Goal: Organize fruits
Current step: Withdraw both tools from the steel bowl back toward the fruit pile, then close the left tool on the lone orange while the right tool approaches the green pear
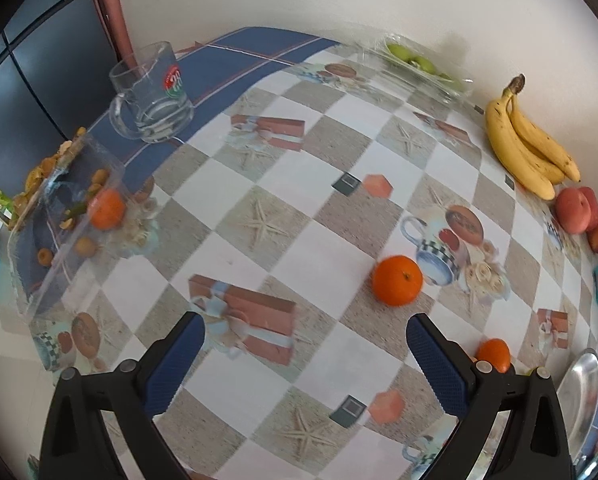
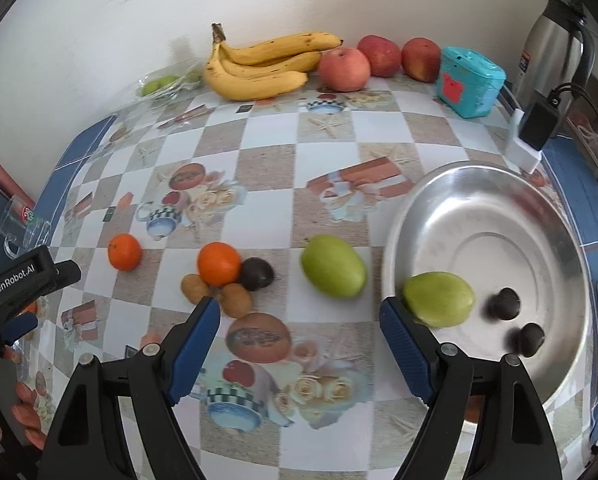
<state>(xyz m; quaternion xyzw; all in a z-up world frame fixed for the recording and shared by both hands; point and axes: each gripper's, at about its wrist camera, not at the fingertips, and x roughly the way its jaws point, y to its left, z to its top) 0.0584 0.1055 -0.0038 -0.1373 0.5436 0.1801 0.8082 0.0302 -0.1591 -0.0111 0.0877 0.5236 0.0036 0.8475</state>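
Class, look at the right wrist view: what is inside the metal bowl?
The metal bowl holds one green fruit and two small dark fruits. The right gripper hides part of its near rim, so anything there is unseen.

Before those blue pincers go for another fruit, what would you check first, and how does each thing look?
1. Right gripper open and empty: ok.
2. Left gripper open and empty: ok.
3. Room left in the metal bowl: ok; only one green fruit and two dark fruits lie inside.
4. The loose green fruit stands apart from others, easy to grasp: ok.
5. The orange near the right gripper touches the brown fruits: not ok; they may roll.
6. Orange ahead of the left gripper, clear all round: ok.
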